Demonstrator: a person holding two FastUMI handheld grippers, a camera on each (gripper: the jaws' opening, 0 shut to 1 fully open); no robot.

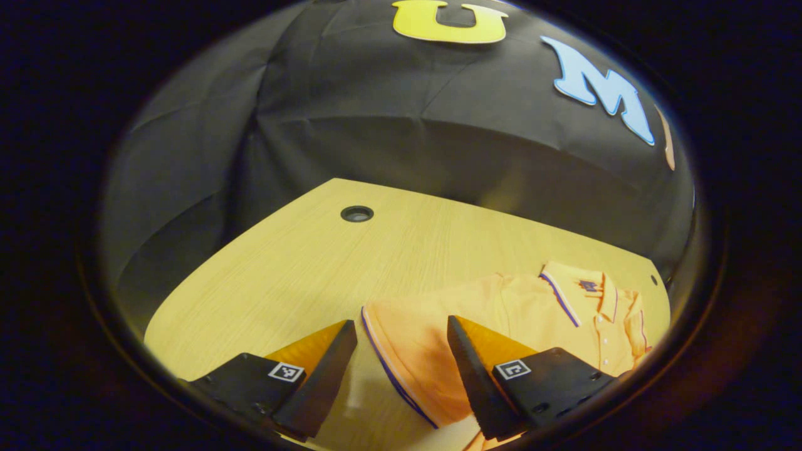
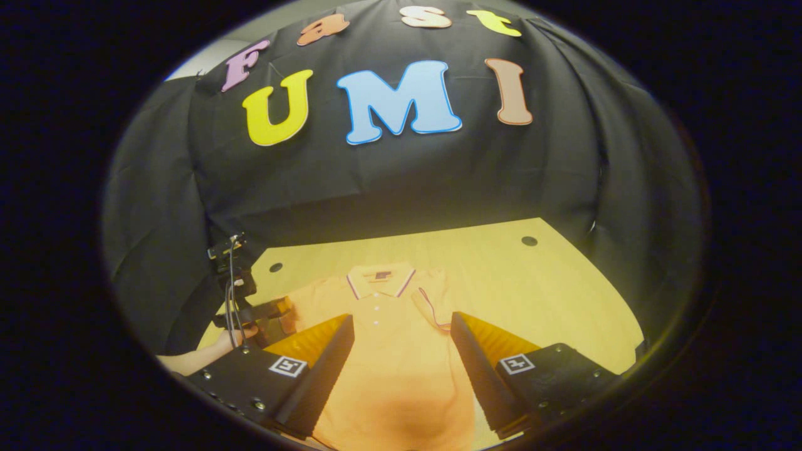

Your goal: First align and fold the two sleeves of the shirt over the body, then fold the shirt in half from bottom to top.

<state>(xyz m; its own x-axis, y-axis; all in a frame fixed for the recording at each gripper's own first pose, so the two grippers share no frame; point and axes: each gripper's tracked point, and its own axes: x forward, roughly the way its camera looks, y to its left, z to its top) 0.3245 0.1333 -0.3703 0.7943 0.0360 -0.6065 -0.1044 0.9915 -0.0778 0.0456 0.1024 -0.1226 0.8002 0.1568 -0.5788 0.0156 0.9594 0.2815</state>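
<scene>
Gaping left tool (image 1: 401,369) and right tool (image 2: 401,369) hiding shirt (image 2: 401,351) hem, unpinched

Left gripper view: looks forward and down from above the table's (image 1: 282,263) left side, past its own open fingers, close over the shirt's (image 1: 501,307) sleeve.
Right gripper view: faces the back wall from above the shirt's (image 2: 388,351) body, near the front edge.
Shared: the shirt's collar and the table (image 2: 532,288); the left gripper (image 2: 260,319) appears at far left.
</scene>
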